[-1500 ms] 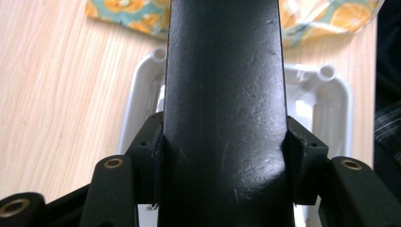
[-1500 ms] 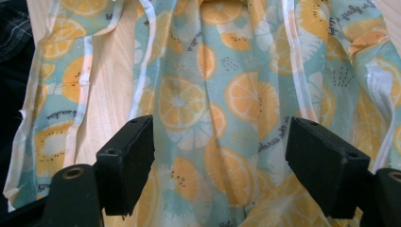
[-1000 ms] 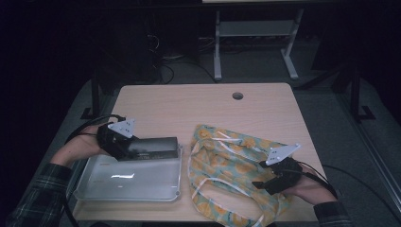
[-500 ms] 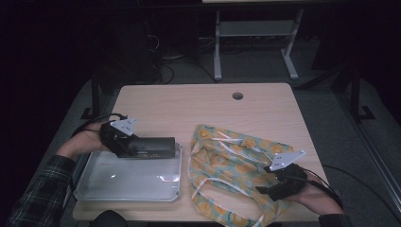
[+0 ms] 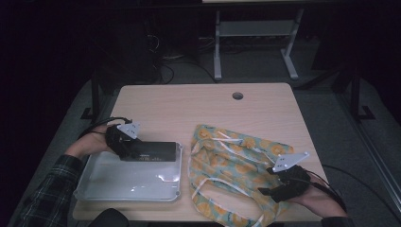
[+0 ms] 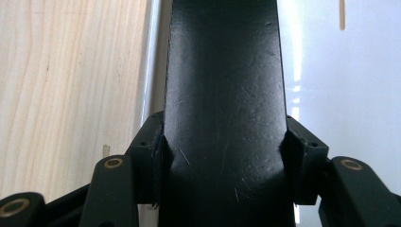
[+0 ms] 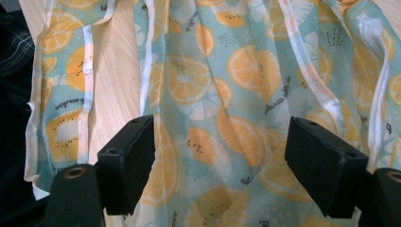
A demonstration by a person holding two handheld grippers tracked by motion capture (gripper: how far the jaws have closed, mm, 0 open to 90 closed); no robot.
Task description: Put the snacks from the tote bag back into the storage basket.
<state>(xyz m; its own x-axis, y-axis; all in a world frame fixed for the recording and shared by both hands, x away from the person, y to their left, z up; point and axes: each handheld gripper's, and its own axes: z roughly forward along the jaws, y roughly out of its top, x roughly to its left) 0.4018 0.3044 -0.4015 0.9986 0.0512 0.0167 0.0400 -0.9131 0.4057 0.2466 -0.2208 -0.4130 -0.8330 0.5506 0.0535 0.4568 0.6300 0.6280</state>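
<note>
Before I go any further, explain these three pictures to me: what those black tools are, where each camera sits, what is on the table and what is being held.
A person sits at a wooden table with a hand-held gripper in each hand; there is no robot arm. The wide picture comes from a camera above, looking down. The other two come from small cameras riding on the grippers, looking along their black jaws.

On the table lie a shallow metal tray and a cloth printed with orange slices. The left gripper is closed on a long black box, held over the tray's far edge. The right gripper is over the cloth with its jaws apart, gripping nothing.
</note>
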